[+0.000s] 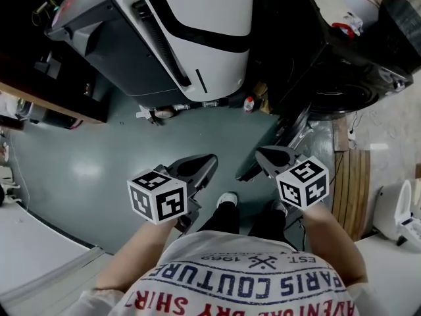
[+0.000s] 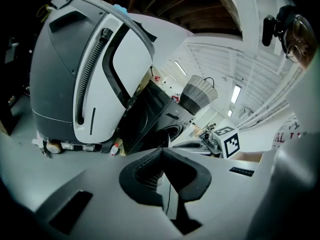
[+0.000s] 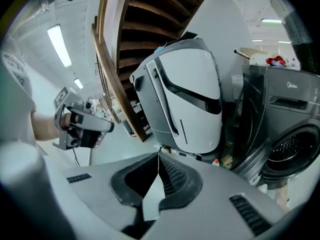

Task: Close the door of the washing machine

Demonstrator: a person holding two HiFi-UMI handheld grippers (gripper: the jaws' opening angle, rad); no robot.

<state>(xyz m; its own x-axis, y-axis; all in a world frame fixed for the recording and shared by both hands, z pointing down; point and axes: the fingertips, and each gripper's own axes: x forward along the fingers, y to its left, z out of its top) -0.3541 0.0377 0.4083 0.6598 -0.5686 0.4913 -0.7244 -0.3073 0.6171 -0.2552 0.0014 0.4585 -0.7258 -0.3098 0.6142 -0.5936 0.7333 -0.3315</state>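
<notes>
Both grippers are clenching on nothing, jaw tips touching. Left gripper [image 1: 209, 161] and right gripper [image 1: 262, 154] are hovering side by side above the grey floor [image 1: 85, 170], pointing ahead. Washing machine [image 1: 355, 78] is sitting ahead on my right, a dark cabinet with the drum opening showing. Its door [image 3: 257, 160] is hanging open, near the right gripper. A big white-and-grey machine [image 1: 197, 38] is standing just left of it.

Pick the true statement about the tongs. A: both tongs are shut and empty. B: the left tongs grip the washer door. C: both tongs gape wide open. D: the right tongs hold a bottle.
A: the left tongs and right tongs each have tips pressed together with nothing between them.
</notes>
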